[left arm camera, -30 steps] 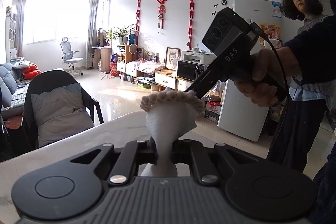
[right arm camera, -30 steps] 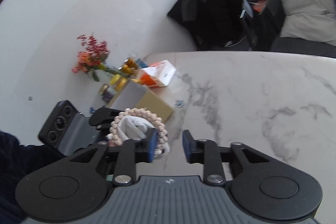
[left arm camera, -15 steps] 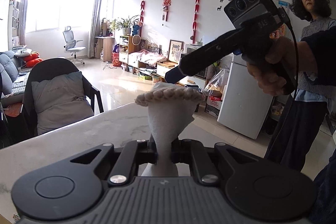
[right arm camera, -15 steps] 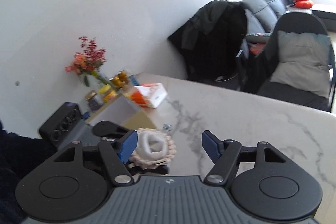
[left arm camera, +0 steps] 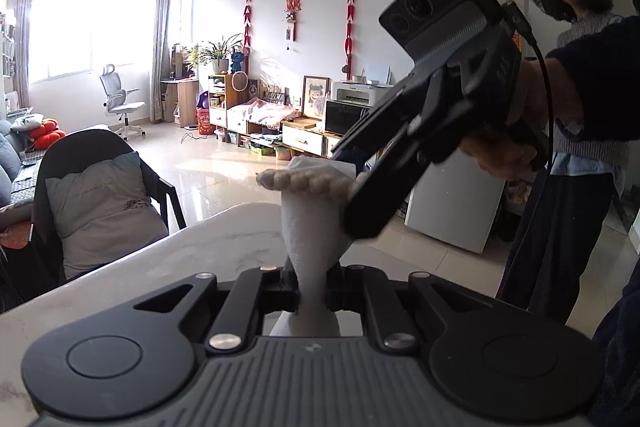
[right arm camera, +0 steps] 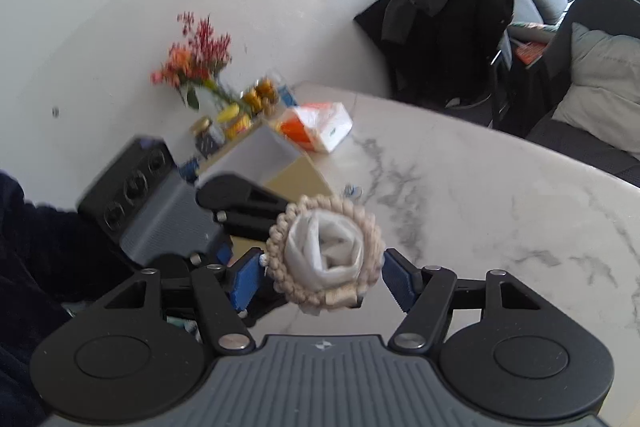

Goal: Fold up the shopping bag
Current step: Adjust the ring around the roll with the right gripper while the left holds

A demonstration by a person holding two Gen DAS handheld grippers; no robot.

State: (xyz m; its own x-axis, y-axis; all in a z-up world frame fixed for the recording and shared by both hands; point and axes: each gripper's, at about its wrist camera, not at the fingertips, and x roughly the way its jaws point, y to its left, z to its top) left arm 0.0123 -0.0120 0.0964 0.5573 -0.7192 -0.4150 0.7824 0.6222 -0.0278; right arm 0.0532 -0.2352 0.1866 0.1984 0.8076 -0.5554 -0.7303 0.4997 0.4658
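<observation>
At the bottom centre of the left wrist view, the left gripper has its jaws pinched tight on the twisted neck of the white shopping bag, which stands up from the grip as a rolled bundle above the marble bench. Near the top of the bundle sits a beaded ring, circling the rolled fabric like a collar. In the right wrist view, the right gripper looks down on the same bundle at lower centre: its jaws stand wide, one blue pad either side of the ring, seemingly just clear of the beads, though contact is hard to rule out. The rolling looks finished, and the step in hand appears to be securing the roll with the ring. The next move likely calls for closing the right jaws on the ring and easing it down the roll while the left grip holds firm, so the fabric does not spring loose. Farther off, toward the upper left of the right view, a vase of flowers and an orange-and-white box sit on the bench.
</observation>
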